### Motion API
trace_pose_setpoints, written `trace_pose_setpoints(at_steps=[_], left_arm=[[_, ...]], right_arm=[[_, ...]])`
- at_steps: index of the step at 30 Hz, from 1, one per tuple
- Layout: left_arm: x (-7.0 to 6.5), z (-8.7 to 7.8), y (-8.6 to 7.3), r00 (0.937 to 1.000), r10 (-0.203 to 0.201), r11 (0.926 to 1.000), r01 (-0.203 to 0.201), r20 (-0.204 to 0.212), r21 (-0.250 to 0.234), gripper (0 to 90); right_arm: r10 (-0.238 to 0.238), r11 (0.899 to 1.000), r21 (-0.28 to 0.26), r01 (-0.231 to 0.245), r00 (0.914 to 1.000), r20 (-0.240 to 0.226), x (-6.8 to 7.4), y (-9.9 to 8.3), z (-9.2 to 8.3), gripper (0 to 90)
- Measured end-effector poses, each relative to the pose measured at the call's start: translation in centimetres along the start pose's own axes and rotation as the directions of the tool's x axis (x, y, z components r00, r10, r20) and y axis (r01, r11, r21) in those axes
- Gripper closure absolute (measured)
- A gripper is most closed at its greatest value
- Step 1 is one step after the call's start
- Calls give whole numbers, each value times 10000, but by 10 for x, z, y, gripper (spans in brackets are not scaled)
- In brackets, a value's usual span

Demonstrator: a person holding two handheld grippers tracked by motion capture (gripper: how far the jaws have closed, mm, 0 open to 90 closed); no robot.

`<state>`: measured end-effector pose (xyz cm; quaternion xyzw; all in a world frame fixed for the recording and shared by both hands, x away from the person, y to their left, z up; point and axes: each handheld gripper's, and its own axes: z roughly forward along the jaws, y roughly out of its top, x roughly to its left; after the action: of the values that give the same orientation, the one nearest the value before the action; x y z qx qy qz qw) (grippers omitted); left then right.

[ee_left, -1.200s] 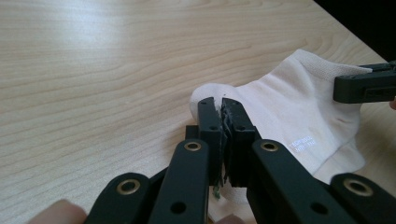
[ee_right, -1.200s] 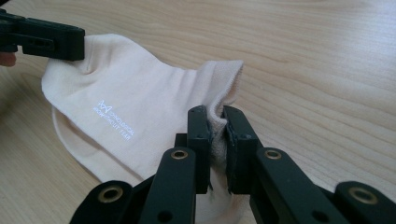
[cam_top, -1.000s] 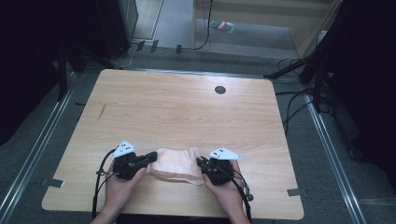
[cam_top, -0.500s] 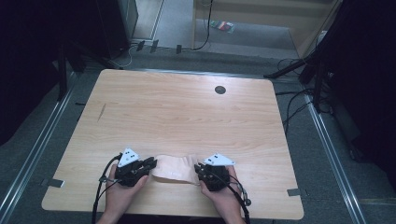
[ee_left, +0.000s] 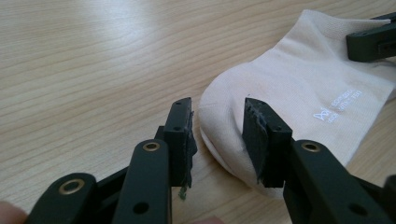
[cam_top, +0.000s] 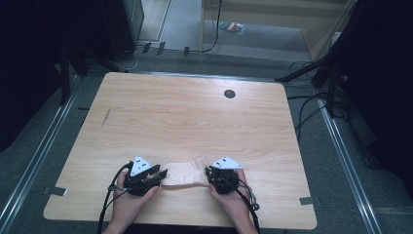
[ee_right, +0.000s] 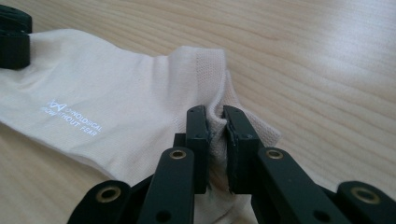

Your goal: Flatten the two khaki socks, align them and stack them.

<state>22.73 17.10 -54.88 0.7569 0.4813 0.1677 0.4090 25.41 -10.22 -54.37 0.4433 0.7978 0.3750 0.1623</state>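
Pinching a bunched fold of cream fabric, the right gripper [ee_right: 215,122] had its jaws nearly together on the cuff end of the ankle sock [ee_right: 116,112], the cloth puckering up between the pads. Across from it, the left gripper [ee_left: 217,122] stood part open; its jaws had just been opening, and the sock's rounded toe end lay between them with neither pad pressing on it. Outward from the jaws, the sock stretched flat between the two tools near the front edge of the wooden table [cam_top: 195,112], small white lettering on its upper face. It looked light, thin and limp, likely to sag, stretch and slide on the smooth wood, so a hold on one layer would probably slip or let the rest trail. A firmer place to take it seemed the thicker ribbed cuff or a gathered fold at the toe, both layers together.
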Motion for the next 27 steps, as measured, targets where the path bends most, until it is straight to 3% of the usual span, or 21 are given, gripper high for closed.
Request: trace_pose_setpoints(at_steps=[4, 6, 9, 12, 14, 16, 19, 23, 27], left_arm=[[3, 0, 0, 9998, -58, 10000, 56, -180, -62, 592], [5, 0, 0, 9995, -288, 9994, 286, -88, -214, 537], [11, -4, 0, 9970, -769, 9952, 772, 77, -604, 389], [16, -9, 2, 9941, -1051, 9904, 1069, 257, -871, 242], [20, -13, 3, 9923, -1225, 9875, 1237, 179, -976, 126], [24, -17, 4, 9905, -1367, 9838, 1371, 107, -1152, 65], [30, -24, 4, 9907, -1347, 9822, 1362, 204, -1292, 7], [43, -30, 3, 9853, -1692, 9751, 1707, 232, -1413, 7], [55, -36, 2, 9812, -1932, 9696, 1916, 45, -1521, 7]], right_arm=[[-36, 9997, -247, 35, 10000, -62, -2, 0, 5, 746], [-204, 9987, -462, 200, 9997, -93, -2, -1, 5, 624], [-84, 9971, -754, 48, 9988, -477, -6, 0, 3, 433], [-9, 9951, -988, -39, 9989, -476, -10, 3, -4, 251], [154, 9944, -1042, -197, 9990, -422, -12, 6, -10, 116], [232, 9948, -979, -262, 9992, -324, -14, 9, -15, 14], [431, 9924, -1126, -497, 9972, -604, -19, 13, -21, 0], [497, 9902, -1300, -515, 9986, -178, -26, 13, -27, 0], [567, 9863, -1547, -572, 9984, -78, -35, 11, -34, 0]])
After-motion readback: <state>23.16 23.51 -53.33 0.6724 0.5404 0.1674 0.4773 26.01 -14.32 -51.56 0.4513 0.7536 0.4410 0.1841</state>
